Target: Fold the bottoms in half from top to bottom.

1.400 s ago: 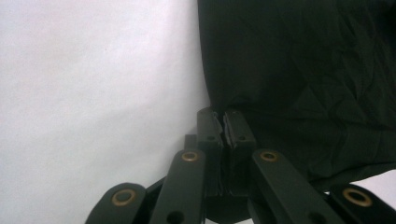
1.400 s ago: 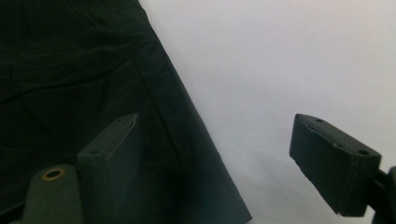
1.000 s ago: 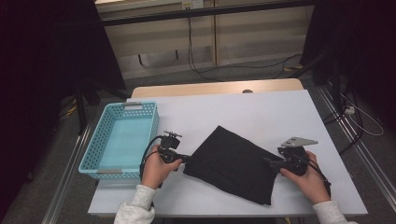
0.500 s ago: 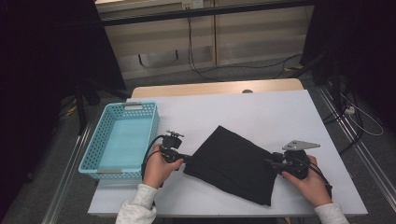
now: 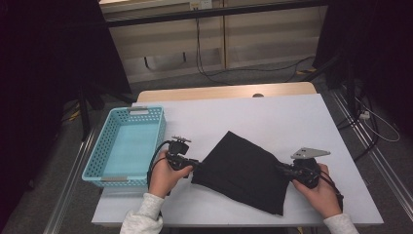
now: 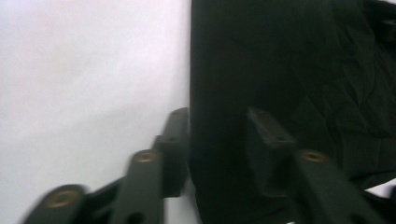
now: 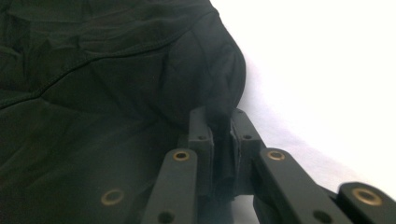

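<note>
A black cloth lies flat on the white table, with one corner pointing away from me. At the cloth's left edge is my left gripper. In the left gripper view its jaws have just been opening and stand apart, with the cloth's edge loose between them. My right gripper is at the cloth's right corner. Its jaws have just been closing and in the right gripper view they pinch a raised fold of the cloth.
A light blue mesh basket with nothing in it stands on the table's left side, just beyond my left hand. The table's far half is bare white. Behind the table are dark floor, cables and a wooden wall.
The right hand has eased slightly toward the near edge at the cloth's right corner. The left hand and the cloth stay where they were.
</note>
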Tool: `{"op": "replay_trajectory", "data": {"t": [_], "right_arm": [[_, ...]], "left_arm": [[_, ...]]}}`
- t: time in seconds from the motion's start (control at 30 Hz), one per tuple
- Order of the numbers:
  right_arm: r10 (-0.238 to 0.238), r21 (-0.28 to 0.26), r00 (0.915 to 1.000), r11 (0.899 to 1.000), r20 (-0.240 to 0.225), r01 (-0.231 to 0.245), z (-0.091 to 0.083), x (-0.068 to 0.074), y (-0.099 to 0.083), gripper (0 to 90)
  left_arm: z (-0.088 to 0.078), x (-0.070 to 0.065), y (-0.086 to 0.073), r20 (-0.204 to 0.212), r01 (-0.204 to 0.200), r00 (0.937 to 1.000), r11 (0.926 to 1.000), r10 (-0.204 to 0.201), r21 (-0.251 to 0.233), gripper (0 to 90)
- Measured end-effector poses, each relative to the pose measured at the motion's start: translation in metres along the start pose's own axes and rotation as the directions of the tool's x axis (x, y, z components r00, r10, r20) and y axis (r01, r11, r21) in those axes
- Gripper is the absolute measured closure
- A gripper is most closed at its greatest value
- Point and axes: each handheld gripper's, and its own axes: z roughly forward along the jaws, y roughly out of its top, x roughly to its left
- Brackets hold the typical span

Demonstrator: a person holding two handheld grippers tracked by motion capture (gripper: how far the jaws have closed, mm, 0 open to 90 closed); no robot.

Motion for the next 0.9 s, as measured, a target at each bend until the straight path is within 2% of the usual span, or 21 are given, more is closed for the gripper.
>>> {"op": "replay_trajectory", "data": {"t": [0.07,0.17,0.37,0.57,0.7,0.83,0.9], "right_arm": [[0.005,0.001,1.0,1.0,-0.004,-0.005,-0.001,0.0,-0.001,81.9],[0.014,0.009,0.9999,1.0,-0.005,-0.014,-0.004,0.0,-0.002,81.9],[0.023,0.008,0.9997,1.0,-0.001,-0.023,-0.004,-0.001,-0.004,81.8],[0.022,0.0,0.9998,1.0,0.0,-0.022,-0.004,-0.001,-0.005,81.8],[0.025,-0.007,0.9997,1.0,-0.003,-0.026,-0.004,-0.001,-0.006,81.6],[0.011,-0.005,0.9999,1.0,0.005,-0.011,-0.004,0.001,-0.006,81.5],[0.012,-0.006,0.9999,1.0,0.002,-0.012,-0.003,0.0,-0.006,81.5]], "left_arm": [[-0.001,-0.002,-0.001,-0.018,-0.024,0.9996,0.9997,0.023,-0.012,47.8],[0.001,-0.006,-0.003,-0.02,-0.04,0.999,0.9991,0.04,-0.011,37.9],[0.006,-0.014,-0.013,-0.035,-0.061,0.9976,0.9981,0.06,-0.01,31.3],[0.006,-0.016,-0.022,-0.085,-0.076,0.9935,0.9971,0.076,0.003,25.9],[0.011,-0.015,-0.028,-0.091,-0.086,0.9921,0.9963,0.086,0.007,26.1],[0.012,-0.019,-0.029,-0.126,-0.086,0.9884,0.9963,0.085,0.0,26.8],[0.013,-0.02,-0.03,-0.137,-0.06,0.9888,0.9981,0.058,-0.012,26.1]]}}
